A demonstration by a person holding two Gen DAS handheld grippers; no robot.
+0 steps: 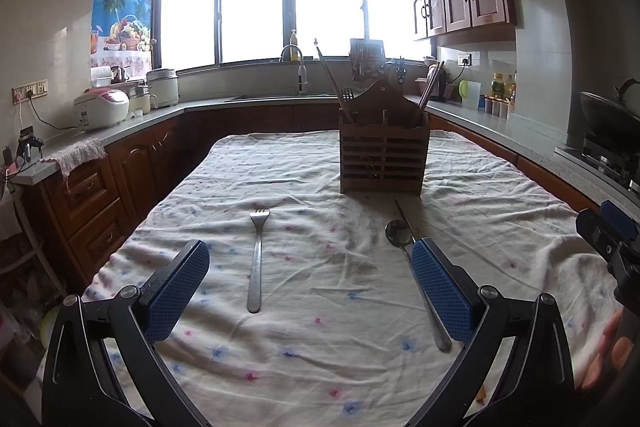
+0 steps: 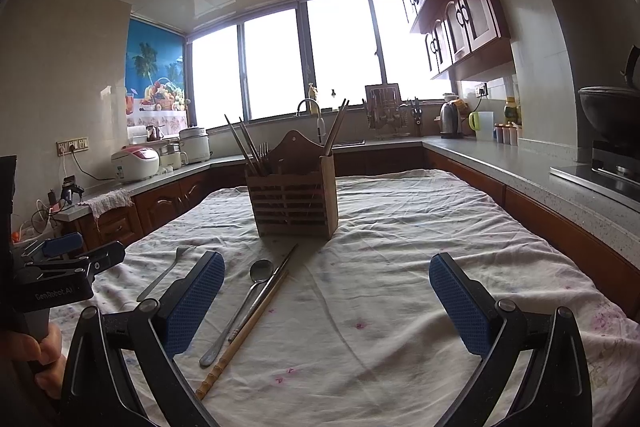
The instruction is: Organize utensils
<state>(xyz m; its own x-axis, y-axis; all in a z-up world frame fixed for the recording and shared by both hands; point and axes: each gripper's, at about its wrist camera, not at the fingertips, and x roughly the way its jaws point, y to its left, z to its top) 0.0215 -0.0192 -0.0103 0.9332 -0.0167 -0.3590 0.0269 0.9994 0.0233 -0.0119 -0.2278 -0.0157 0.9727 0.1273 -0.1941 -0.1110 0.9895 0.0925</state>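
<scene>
Around me runs a grey kitchen counter (image 2: 520, 163) over dark wooden cabinets (image 1: 92, 211). On its left stretch I see a white and pink rice cooker (image 1: 102, 107), a taller white cooker (image 1: 163, 87) beside it, and a fringed cloth (image 1: 78, 153) draped over the edge. A curved tap (image 1: 294, 61) stands under the bright window (image 1: 256, 7), with a yellow bottle (image 1: 294, 41) on the sill. To my right sit a steel kettle (image 2: 451, 119), a clear jug with a green handle (image 2: 482, 125), and a dark wok (image 2: 612, 115) on the stove. A fruit poster (image 2: 156, 79) hangs left of the window.
</scene>
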